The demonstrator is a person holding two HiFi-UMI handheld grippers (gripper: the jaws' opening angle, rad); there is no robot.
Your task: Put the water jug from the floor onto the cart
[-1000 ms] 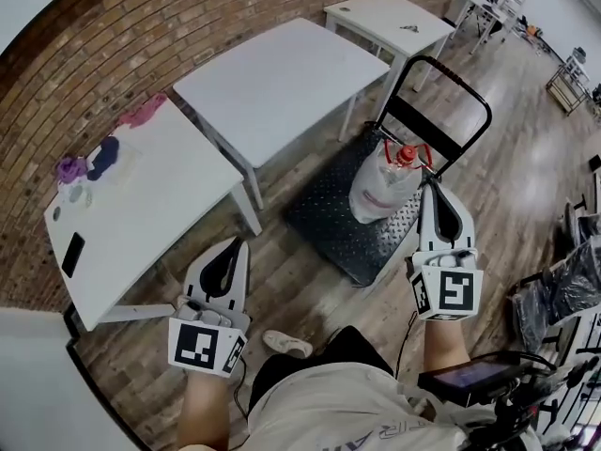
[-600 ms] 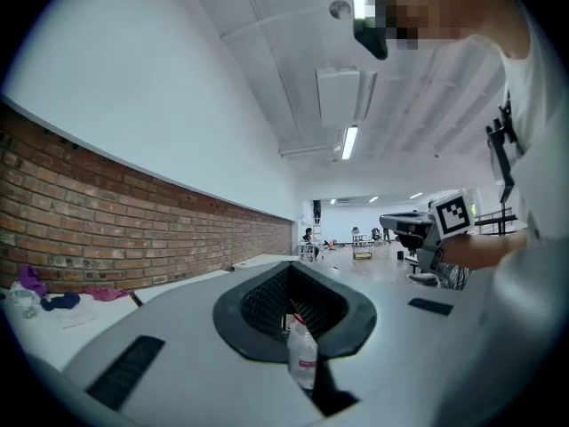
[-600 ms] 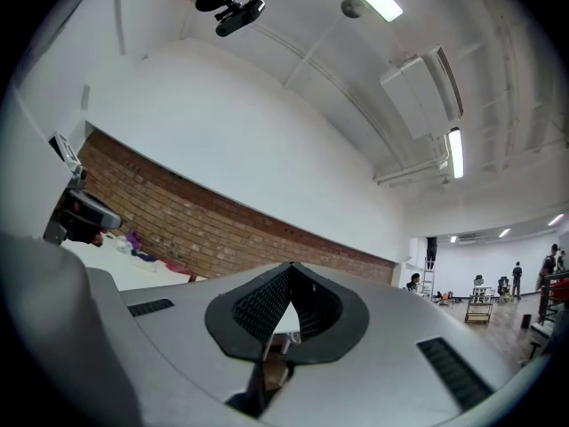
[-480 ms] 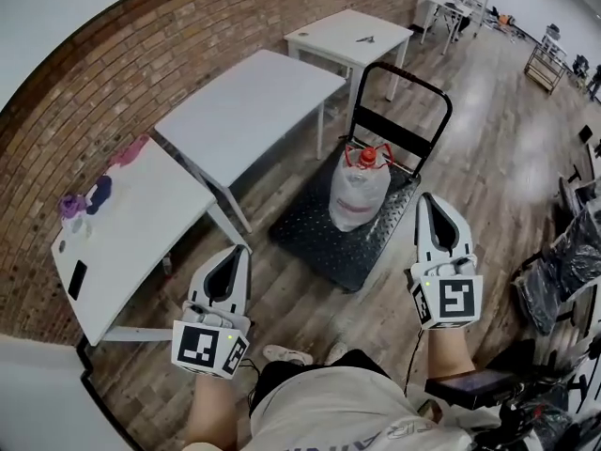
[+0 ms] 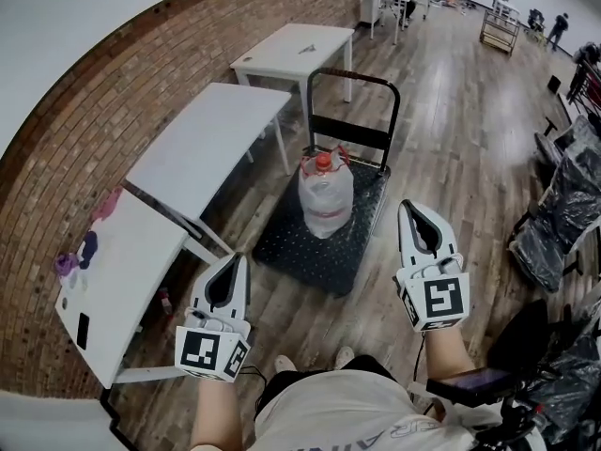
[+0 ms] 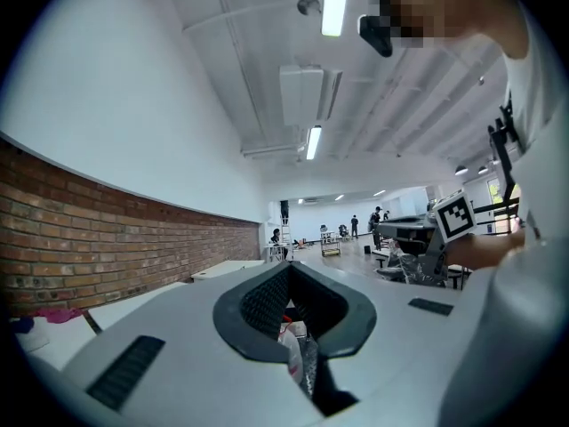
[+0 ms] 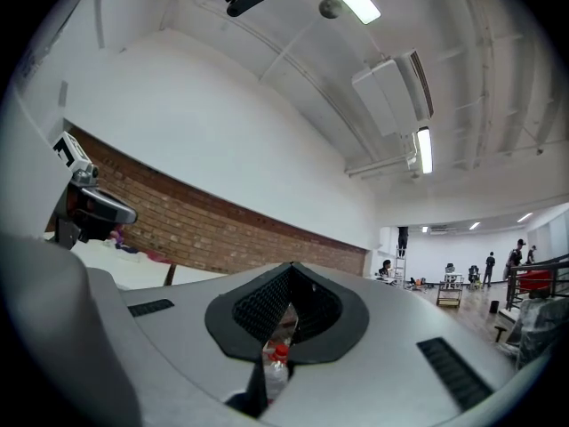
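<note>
both tongs shut and empty, jug standing on the cart

the left tongs (image 5: 237, 263) and the right tongs (image 5: 409, 210) are each held out level over the wooden floor (image 5: 451, 130), jaws closed tip to tip with nothing gripped and nothing touched. in the left gripper view the left tongs (image 6: 289, 269) show only the jug far off through the gap behind the tips; the right gripper view shows the same for the right tongs (image 7: 292, 268).

the water jug (image 5: 326, 195) stands upright at 12 o'clock, between the two tongs and well ahead of them, on the studded black deck of the cart (image 5: 296, 252), close to the cart handle (image 5: 352, 78) at the far end. it has a red cap and what looks like a clear bag around it.

three white benches line the brick wall (image 5: 84, 130) from 9 to 11 o'clock: the near bench (image 5: 113, 271), the middle bench (image 5: 211, 139) with its corner just beside the cart's left edge, and the far bench (image 5: 291, 45). from 1 to 2 o'clock the floor runs open down the room. black-wrapped chairs (image 5: 554, 224) crowd 3 o'clock.

the band on the jug is too small to read. each tongs carries a black-and-white square marker cube.
</note>
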